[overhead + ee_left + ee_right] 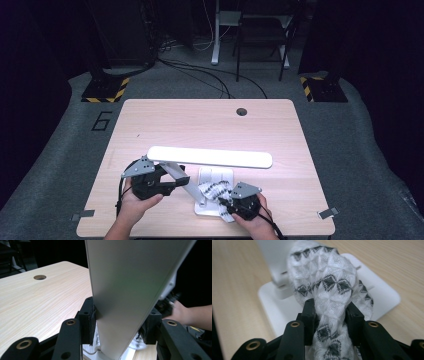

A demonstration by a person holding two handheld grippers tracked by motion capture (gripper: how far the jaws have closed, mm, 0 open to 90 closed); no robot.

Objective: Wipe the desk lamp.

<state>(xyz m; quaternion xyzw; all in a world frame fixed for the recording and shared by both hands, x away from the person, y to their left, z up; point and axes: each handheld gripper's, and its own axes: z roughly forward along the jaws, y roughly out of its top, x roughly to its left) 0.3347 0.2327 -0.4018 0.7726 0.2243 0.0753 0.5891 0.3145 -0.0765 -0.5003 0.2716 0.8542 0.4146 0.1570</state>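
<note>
You hold a desk lamp (210, 158) steady with one gripper and press a patterned cloth (214, 191) onto its base with the other.

Your left gripper (175, 178) is clamped on the lamp's slanted arm (125, 297), one pad pressed against each side, just below the long white head that lies level over the table (150, 125). Your right gripper (227, 199) is clenched on the white cloth with its black diamond pattern, which bunches up between the pads. The cloth sits on the lamp's flat white base (384, 296), beside the foot of the arm; it seems to touch the foot, though that spot is blurred. The lamp stands near the table's front edge, and both your hands come in from that side of it.
</note>
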